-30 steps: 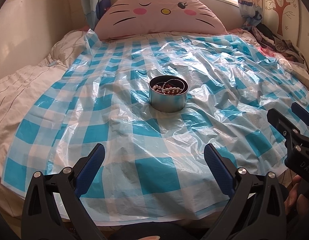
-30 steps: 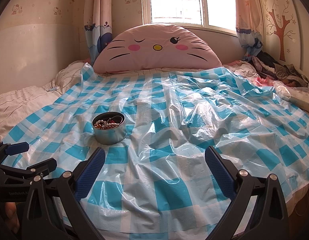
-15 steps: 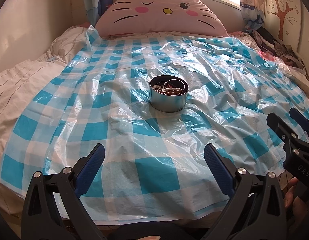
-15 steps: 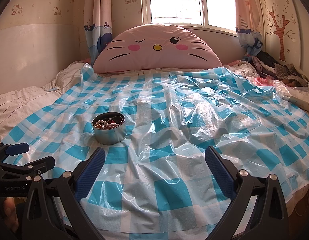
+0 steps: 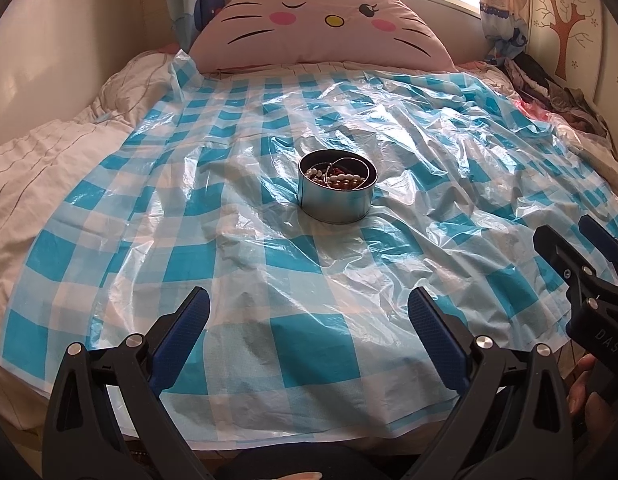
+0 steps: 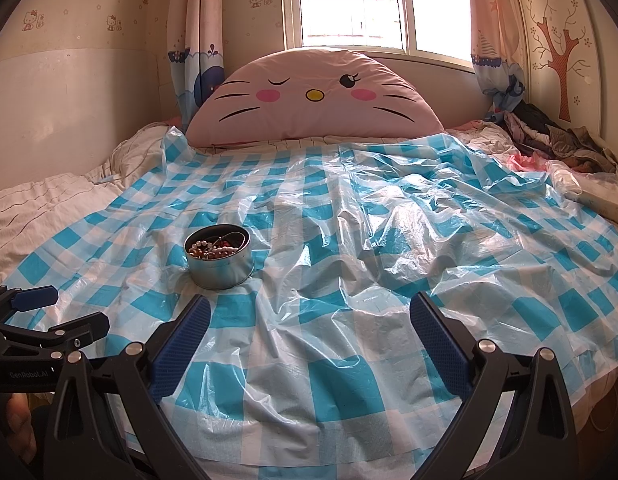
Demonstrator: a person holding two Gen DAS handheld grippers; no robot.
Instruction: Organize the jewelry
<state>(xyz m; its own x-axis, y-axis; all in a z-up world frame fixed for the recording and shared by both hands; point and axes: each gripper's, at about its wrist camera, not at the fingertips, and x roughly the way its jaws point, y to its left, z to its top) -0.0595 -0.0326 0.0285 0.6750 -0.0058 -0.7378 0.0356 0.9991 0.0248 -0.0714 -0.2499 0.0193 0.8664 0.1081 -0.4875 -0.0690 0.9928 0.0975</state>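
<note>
Sitting on a bed point(image 5: 49, 152) covered by a blue-checked plastic sheet point(image 5: 293, 272), a round metal tin point(image 5: 336, 196) holds a tangle of beaded jewelry point(image 5: 341, 179), pearls among it. The tin stands upright near the sheet's middle, open-topped, with nothing else of the task around it.

The left hand-held gripper point(image 5: 308, 330) hangs low over the bed's near edge, its blue-padded fingers spread wide and empty. The tin lies straight ahead of it, slightly right of centre and well apart. The right hand-held gripper point(image 6: 309, 332), equally wide apart and empty, sees the tin ahead and to its left, so the left one is better lined up, though both look similarly far off. Being round, the tin has no long axis to match.

Compared with a second ago, the left view has tipped up and crept forward slightly, showing more of the pink cat-face cushion point(image 5: 321, 28); the right view is almost unchanged.
</note>
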